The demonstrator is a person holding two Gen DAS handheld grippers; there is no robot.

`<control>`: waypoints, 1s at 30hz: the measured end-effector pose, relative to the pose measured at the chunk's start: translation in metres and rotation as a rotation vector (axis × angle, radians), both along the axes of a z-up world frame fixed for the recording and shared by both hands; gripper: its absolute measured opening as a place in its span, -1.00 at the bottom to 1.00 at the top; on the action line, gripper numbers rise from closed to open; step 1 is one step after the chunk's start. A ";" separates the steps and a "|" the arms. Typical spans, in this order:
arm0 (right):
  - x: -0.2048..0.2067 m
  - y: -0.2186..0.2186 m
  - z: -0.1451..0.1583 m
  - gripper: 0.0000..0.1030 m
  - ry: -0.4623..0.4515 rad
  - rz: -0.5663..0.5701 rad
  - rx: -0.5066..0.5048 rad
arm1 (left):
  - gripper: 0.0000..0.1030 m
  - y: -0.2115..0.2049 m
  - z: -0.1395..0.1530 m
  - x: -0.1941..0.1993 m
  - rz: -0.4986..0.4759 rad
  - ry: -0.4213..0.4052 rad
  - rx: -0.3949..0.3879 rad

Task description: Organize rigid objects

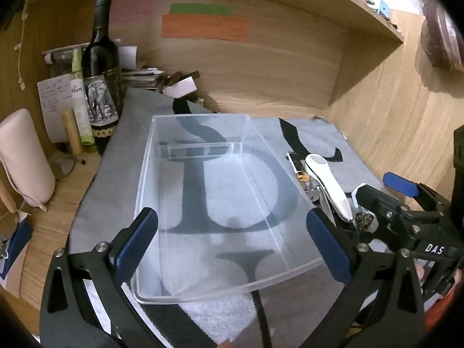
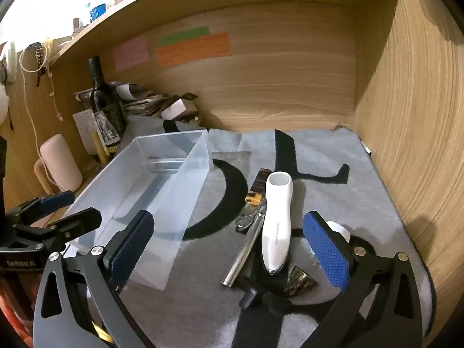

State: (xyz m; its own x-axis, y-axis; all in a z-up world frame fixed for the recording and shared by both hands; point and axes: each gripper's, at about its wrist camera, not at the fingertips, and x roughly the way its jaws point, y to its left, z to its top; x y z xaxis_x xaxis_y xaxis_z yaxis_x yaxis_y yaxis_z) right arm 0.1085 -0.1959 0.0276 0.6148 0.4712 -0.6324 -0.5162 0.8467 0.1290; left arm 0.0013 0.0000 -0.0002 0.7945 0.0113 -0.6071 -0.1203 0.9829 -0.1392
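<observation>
A wooden desk (image 2: pixel 391 174) carried a grey mat (image 2: pixel 333 156) with black letters. On the mat lay a clear bin (image 2: pixel 162 203), a white device (image 2: pixel 275 220), a steel rod (image 2: pixel 245 249) beside it, and a small padlock (image 2: pixel 253 198). A wine bottle (image 1: pixel 100 66) stood on the wood left of the mat.

white device (image 2: pixel 275 220), grey mat (image 2: pixel 333 156)

A dark glass wine bottle (image 1: pixel 101 66) with an elephant label stands at the wooden alcove's left; orange paper note (image 2: pixel 193 49) and green paper strip (image 2: pixel 184 36) stuck on the back wall.
</observation>
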 end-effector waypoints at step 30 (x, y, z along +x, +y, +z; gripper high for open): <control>0.000 0.005 -0.002 0.99 0.030 0.002 0.003 | 1.00 -0.010 0.007 0.000 -0.025 -0.020 0.016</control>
State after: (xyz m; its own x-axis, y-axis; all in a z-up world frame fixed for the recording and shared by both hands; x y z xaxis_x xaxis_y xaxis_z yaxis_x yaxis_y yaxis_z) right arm 0.1090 -0.1905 0.0252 0.5945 0.4745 -0.6492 -0.5138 0.8452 0.1472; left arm 0.0017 -0.0098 0.0064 0.8068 0.0005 -0.5908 -0.0926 0.9877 -0.1256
